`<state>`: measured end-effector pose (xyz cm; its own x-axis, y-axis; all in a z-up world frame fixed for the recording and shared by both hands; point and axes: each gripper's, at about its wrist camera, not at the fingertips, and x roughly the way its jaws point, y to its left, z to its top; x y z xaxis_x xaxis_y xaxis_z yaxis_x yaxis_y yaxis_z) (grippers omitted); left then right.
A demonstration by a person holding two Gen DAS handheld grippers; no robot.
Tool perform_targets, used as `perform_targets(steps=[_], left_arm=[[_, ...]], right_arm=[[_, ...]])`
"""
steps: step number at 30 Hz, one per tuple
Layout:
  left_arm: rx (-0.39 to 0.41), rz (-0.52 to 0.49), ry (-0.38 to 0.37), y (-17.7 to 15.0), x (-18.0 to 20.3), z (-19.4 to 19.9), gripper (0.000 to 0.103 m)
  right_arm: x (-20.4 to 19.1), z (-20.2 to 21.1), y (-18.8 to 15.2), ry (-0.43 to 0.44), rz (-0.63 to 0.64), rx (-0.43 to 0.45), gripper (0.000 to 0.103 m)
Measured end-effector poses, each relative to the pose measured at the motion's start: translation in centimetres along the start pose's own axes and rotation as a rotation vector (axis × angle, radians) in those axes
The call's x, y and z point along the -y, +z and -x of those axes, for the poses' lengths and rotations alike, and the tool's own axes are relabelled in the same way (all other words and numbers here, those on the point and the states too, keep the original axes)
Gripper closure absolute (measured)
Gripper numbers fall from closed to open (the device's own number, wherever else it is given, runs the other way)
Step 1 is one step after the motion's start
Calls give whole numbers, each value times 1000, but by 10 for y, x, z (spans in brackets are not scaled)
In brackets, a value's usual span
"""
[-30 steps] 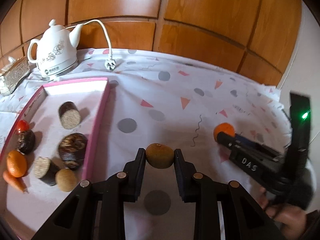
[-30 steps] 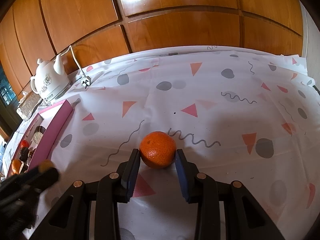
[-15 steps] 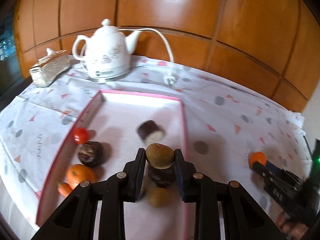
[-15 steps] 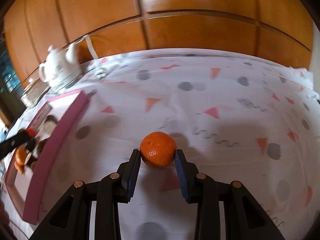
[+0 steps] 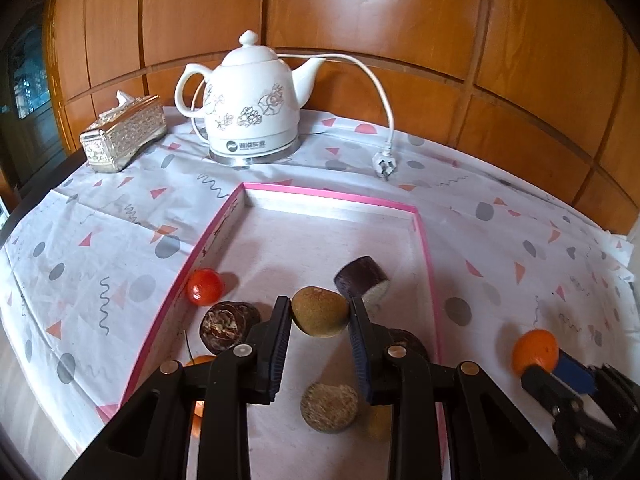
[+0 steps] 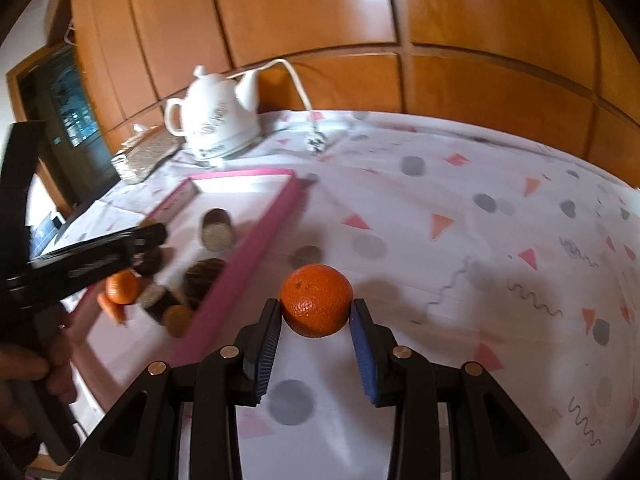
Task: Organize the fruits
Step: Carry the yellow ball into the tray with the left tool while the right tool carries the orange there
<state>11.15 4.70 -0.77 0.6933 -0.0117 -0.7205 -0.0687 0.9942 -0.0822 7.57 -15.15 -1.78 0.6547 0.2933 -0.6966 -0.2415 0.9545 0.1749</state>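
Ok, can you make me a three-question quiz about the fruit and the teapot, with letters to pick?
1. Where is the teapot?
A. inside the tray
B. behind the tray
C. on the floor

2. What colour is the tray's rim?
A. pink
B. green
C. black

3. What is the left tool doing?
A. lying open
B. gripping a kiwi
C. gripping a spoon

Answers: 1 B, it stands on the cloth beyond the tray's far rim. 2 A, the edge is bright pink. 3 B, both pads press the kiwi's sides above the tray.
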Motion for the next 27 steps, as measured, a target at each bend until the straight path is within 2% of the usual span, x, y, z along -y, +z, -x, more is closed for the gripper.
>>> perform_targets(steps=[7, 11, 17, 27], left_arm=[[17, 52, 2, 3, -12, 4, 60], [20, 83, 0, 0, -21, 13, 57], [26, 107, 39, -9, -39, 26, 56], [50, 133, 81, -23, -56, 49, 51]], right_arm=[[-26, 3, 6, 70, 36, -9, 68], [-41, 2, 8, 127, 58, -22, 68], [-70, -1, 10, 207, 123, -44, 67], [-108, -17, 6, 291, 220, -131, 67]])
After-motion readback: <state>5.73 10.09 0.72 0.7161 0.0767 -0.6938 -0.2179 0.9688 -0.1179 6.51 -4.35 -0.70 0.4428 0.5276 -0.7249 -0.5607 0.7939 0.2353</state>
